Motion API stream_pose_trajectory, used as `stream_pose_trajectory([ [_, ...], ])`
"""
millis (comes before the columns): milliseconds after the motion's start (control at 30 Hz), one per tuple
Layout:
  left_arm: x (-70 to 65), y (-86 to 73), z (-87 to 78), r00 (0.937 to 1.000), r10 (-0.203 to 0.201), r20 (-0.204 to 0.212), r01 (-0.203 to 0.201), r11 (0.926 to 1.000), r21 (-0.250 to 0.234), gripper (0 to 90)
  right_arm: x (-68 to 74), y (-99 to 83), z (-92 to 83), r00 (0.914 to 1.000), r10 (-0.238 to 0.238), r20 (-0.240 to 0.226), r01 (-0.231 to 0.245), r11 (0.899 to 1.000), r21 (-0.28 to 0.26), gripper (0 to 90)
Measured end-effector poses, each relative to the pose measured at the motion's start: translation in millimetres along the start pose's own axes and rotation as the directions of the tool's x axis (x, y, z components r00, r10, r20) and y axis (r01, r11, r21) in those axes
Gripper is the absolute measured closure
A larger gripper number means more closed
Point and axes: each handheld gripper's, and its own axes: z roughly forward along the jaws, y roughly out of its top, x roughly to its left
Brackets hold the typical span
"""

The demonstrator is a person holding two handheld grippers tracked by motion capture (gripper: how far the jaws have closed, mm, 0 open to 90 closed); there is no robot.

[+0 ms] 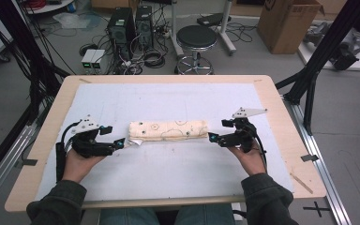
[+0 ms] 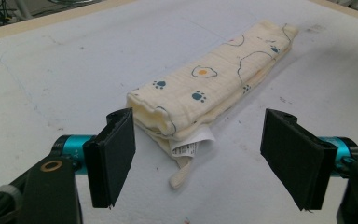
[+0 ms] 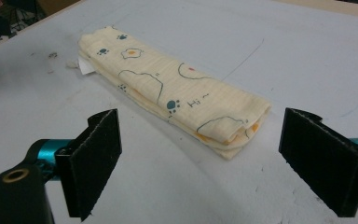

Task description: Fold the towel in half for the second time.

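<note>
The cream folded cotton cloth (image 3: 177,100), printed with fried eggs and blue paw prints, carried the small handwritten-style word "Hi ~" in dark blue on its top face. A white care tag (image 2: 189,145) at its end bore fine print too small to read.

left gripper (image 1: 114,140): jaws wide apart, nothing between, aimed toward 3 o'clock | right gripper (image 1: 214,136): jaws wide apart, nothing between, aimed toward 9 o'clock

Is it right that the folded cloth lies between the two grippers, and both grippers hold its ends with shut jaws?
Not quite. The folded cloth does lie between them, but the left gripper and right gripper stand open and apart from its ends, as both gripper views show.
</note>
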Motion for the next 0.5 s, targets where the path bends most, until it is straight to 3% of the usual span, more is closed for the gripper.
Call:
stream_pose_trajectory([
  [500,-5.7,-11.6,-6.7,0.9999,0.013,-0.009,-0.013,0.9999,0.002,25.8,2.8,-17.0,-6.6,1.0000,0.000,0.007,0.000,1.000,0.008,12.1],
])
